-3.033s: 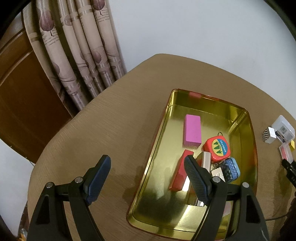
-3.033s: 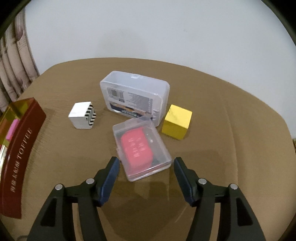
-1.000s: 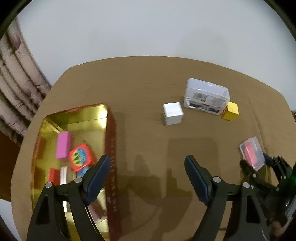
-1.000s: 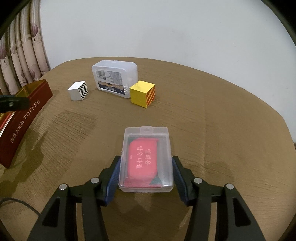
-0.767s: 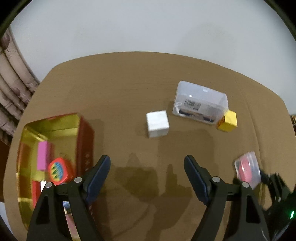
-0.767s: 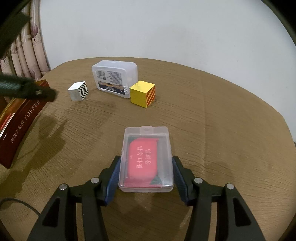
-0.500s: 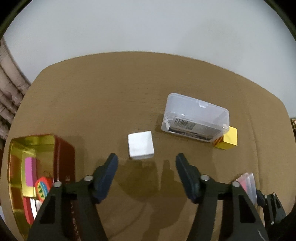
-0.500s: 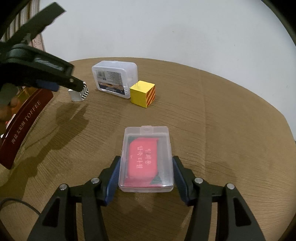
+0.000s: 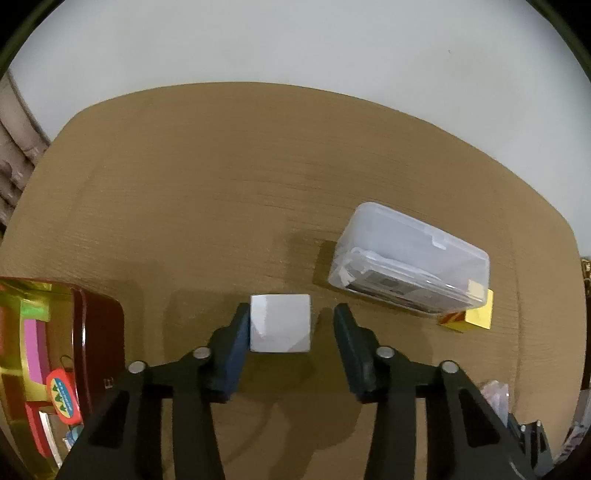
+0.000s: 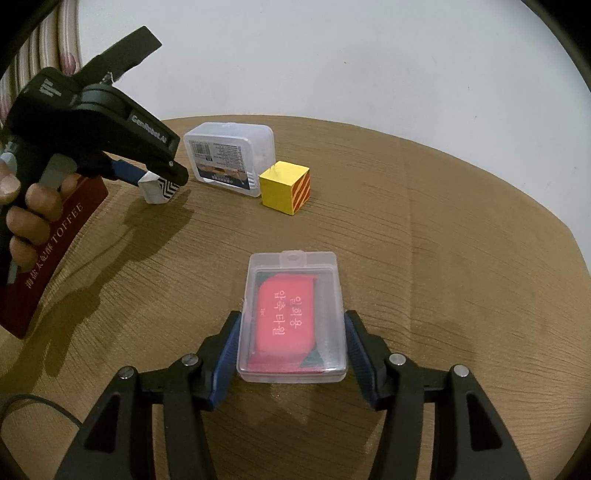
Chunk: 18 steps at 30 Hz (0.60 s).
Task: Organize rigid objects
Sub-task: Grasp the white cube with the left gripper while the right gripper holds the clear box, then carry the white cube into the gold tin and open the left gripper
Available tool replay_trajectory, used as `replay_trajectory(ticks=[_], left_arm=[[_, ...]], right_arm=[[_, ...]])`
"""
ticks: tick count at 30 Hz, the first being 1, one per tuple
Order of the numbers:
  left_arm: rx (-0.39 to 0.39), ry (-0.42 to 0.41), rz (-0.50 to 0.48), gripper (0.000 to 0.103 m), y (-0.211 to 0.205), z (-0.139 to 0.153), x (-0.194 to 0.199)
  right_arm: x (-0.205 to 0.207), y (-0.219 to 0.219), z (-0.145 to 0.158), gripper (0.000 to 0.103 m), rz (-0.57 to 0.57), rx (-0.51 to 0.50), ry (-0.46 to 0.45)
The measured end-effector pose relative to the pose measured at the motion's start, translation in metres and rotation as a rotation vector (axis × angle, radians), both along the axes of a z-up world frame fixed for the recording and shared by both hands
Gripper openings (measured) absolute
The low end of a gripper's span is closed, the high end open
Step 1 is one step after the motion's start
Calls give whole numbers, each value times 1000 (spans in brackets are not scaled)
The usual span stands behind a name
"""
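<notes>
My left gripper [image 9: 291,325] is open around a white cube [image 9: 280,328] with a zigzag side [image 10: 159,189]. The left finger touches it; the right finger stands a small gap away. The cube rests on the brown table. My right gripper [image 10: 291,345] is shut on a small clear case with a red card inside [image 10: 292,317], held just above the table. A gold tin tray [image 9: 14,295] with a dark red wall lies at the far left, holding a pink block [image 9: 35,347] and a red round tag [image 9: 63,395].
A larger clear plastic box [image 9: 408,264] lies right of the cube, also seen in the right wrist view [image 10: 229,157]. A yellow cube with orange stripes [image 10: 284,186] sits beside it. Curtains [image 10: 70,33] hang at the far left, beyond the round table's edge.
My left gripper swung from the tray to the white cube, came down over it and narrowed its jaws. My right gripper stayed still, holding the clear case.
</notes>
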State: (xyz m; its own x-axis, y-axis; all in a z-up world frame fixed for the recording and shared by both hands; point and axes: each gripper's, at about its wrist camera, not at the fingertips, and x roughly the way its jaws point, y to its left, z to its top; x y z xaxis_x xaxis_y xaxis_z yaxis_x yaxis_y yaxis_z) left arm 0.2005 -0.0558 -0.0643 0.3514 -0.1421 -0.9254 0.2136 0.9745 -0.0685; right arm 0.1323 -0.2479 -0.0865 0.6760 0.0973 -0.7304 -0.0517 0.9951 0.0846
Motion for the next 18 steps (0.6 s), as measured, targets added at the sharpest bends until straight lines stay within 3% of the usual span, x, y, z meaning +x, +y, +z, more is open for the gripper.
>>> replay_trajectory(ticks=[3, 18], left_arm=[[-12, 21, 7, 27, -2, -4, 4], [21, -37, -24, 26, -1, 14, -16]], right_arm=[[0, 0, 0, 57, 0, 0, 0], [-1, 0, 1, 57, 0, -2, 0]])
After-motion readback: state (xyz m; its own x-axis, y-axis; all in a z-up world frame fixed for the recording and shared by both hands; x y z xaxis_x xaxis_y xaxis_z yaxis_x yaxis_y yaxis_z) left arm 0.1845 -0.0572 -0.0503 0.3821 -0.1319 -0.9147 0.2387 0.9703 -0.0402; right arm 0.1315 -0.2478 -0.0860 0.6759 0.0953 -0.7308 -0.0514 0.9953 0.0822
